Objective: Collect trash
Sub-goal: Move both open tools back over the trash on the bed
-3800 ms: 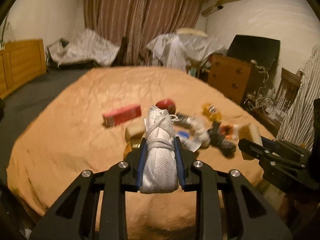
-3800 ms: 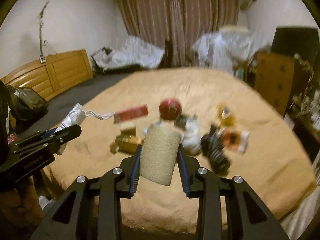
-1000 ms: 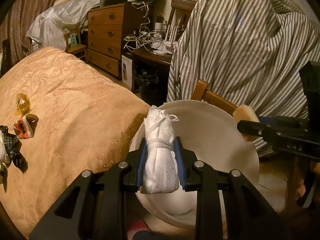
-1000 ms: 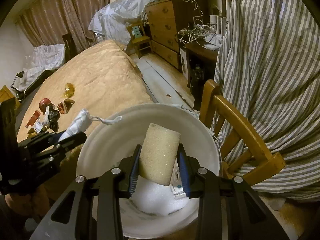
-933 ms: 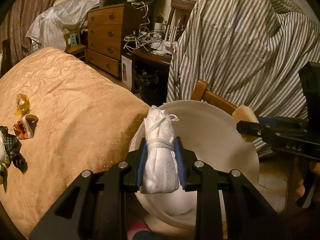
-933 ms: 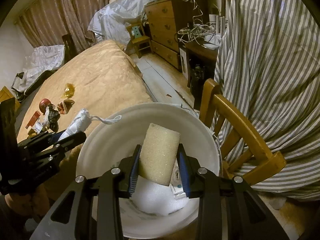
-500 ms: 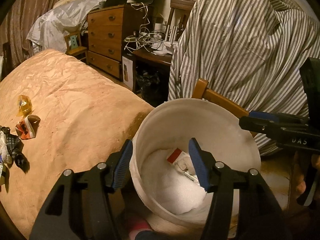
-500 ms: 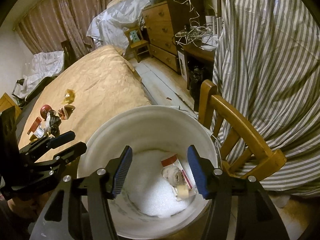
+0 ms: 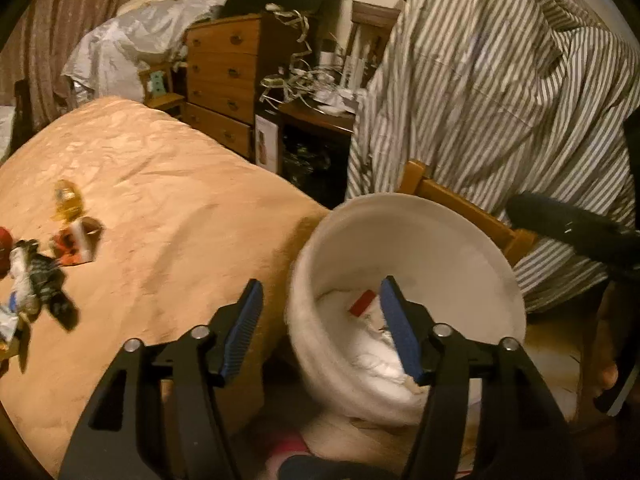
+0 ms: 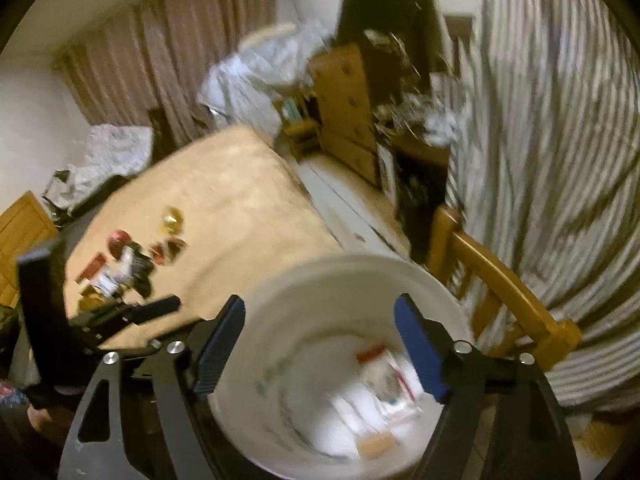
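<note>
A white trash bucket point(image 9: 472, 248) stands on the floor by the bed corner; it also shows in the right wrist view point(image 10: 288, 292). Dropped trash lies inside it point(image 9: 372, 344) point(image 10: 384, 388). My left gripper point(image 9: 322, 320) is open and empty, over the bucket's near-left rim. My right gripper point(image 10: 320, 340) is open and empty, above the bucket's mouth. Several pieces of trash point(image 9: 40, 276) point(image 10: 128, 264) lie on the orange bedspread point(image 9: 160, 208).
A wooden chair point(image 10: 500, 280) draped with a striped shirt point(image 9: 500, 92) stands right behind the bucket. A wooden dresser point(image 9: 224, 80) and a cluttered desk point(image 9: 316, 112) stand beyond the bed. The right wrist view is blurred.
Both grippers opened over the bucket and dropped the white cloth bundle and the sponge into it. Both views have since swung left towards the bed.
</note>
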`<state>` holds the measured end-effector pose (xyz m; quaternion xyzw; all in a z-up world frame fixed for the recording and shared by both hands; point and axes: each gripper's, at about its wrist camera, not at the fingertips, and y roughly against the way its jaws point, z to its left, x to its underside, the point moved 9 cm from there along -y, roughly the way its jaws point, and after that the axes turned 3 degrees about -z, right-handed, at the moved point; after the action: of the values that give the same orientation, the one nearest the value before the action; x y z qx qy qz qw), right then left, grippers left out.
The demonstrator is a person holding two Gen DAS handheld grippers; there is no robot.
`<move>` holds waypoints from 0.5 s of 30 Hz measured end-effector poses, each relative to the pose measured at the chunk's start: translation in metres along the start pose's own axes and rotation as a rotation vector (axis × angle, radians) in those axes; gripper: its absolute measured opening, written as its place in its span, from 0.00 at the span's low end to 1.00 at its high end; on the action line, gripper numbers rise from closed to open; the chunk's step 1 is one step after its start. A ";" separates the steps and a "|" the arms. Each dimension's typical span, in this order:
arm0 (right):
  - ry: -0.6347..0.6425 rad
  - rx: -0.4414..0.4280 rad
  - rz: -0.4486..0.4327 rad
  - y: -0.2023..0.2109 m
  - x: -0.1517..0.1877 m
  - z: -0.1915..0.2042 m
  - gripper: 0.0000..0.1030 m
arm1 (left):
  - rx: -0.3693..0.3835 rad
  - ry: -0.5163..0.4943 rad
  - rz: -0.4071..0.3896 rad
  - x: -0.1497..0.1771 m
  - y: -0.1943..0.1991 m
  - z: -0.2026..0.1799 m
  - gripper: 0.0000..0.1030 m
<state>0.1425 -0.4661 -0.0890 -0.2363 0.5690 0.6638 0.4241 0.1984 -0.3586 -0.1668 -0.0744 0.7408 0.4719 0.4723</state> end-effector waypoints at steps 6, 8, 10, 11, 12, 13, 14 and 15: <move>0.125 -0.107 -0.068 -0.008 0.006 0.097 0.80 | -0.097 0.042 -0.052 0.013 0.039 0.058 0.59; 0.158 -0.148 -0.061 -0.015 0.011 0.126 0.82 | -0.137 0.075 -0.065 0.020 0.053 0.086 0.59; 0.181 -0.202 -0.035 -0.026 0.019 0.161 0.83 | -0.173 0.104 -0.071 0.027 0.064 0.112 0.59; 0.192 -0.227 -0.020 -0.032 0.024 0.178 0.83 | -0.193 0.122 -0.071 0.032 0.070 0.128 0.61; 0.198 -0.241 -0.011 -0.036 0.027 0.188 0.83 | -0.222 0.139 -0.073 0.039 0.078 0.149 0.62; 0.204 -0.259 0.000 -0.040 0.030 0.202 0.83 | -0.242 0.145 -0.073 0.042 0.083 0.162 0.62; 0.209 -0.280 0.012 -0.044 0.034 0.215 0.83 | -0.275 0.155 -0.070 0.049 0.090 0.184 0.62; 0.215 -0.290 0.019 -0.046 0.036 0.225 0.83 | -0.298 0.165 -0.066 0.054 0.095 0.200 0.62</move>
<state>0.2001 -0.2408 -0.0890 -0.3592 0.5116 0.7138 0.3159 0.2429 -0.1350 -0.1704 -0.2062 0.6959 0.5533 0.4088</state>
